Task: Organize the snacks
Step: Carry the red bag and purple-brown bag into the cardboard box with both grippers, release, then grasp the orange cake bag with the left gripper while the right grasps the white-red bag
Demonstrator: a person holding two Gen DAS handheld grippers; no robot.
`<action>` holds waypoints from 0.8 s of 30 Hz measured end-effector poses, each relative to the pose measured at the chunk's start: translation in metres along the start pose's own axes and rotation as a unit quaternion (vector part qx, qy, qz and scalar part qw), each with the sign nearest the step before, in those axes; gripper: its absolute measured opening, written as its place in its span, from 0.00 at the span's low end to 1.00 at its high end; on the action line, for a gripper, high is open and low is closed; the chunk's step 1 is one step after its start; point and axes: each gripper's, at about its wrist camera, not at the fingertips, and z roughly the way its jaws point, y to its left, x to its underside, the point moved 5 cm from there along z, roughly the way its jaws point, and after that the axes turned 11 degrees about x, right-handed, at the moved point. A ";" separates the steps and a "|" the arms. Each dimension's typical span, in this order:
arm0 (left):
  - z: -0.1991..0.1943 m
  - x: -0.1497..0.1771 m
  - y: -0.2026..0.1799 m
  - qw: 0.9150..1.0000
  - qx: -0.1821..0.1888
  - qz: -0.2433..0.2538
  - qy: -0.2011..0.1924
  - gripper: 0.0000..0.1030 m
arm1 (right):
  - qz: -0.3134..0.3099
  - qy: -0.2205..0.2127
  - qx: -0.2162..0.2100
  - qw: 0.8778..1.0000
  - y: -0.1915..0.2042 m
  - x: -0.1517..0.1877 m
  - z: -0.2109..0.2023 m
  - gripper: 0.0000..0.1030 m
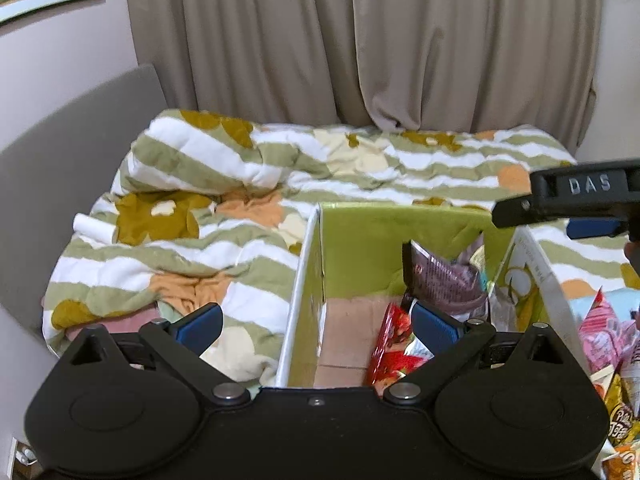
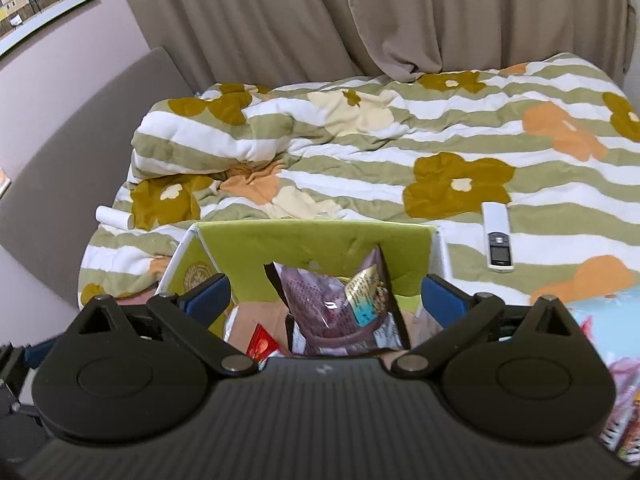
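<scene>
A green cardboard box (image 1: 360, 236) (image 2: 320, 240) stands open on the bed. Inside it a purple snack bag (image 1: 444, 280) (image 2: 332, 300) leans against the right side, and a red snack packet (image 1: 394, 344) (image 2: 262, 346) lies on the brown bottom. My left gripper (image 1: 316, 324) is open and empty, straddling the box's left wall. My right gripper (image 2: 326, 296) is open and empty above the box, over the purple bag; it also shows at the right edge of the left wrist view (image 1: 576, 196). More snack packets (image 1: 608, 328) (image 2: 624, 400) lie right of the box.
A striped flowered quilt (image 2: 360, 148) covers the bed. A white remote (image 2: 497, 238) lies on it right of the box, and a white roll (image 2: 114, 216) at the left. A grey headboard (image 1: 60, 152) and beige curtains (image 1: 360, 40) stand behind.
</scene>
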 end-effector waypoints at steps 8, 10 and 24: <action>-0.039 -0.011 -0.010 0.999 0.013 0.014 -0.041 0.99 | -0.023 -0.048 0.037 0.998 -0.011 0.005 -0.063 1.00; -0.048 -0.014 -0.014 0.998 0.023 0.018 -0.051 0.99 | -0.028 -0.067 0.046 0.996 -0.014 0.010 -0.082 1.00; -0.102 0.007 -0.091 0.990 0.102 0.054 -0.078 0.99 | 0.042 -0.126 0.081 0.988 -0.111 0.061 -0.188 1.00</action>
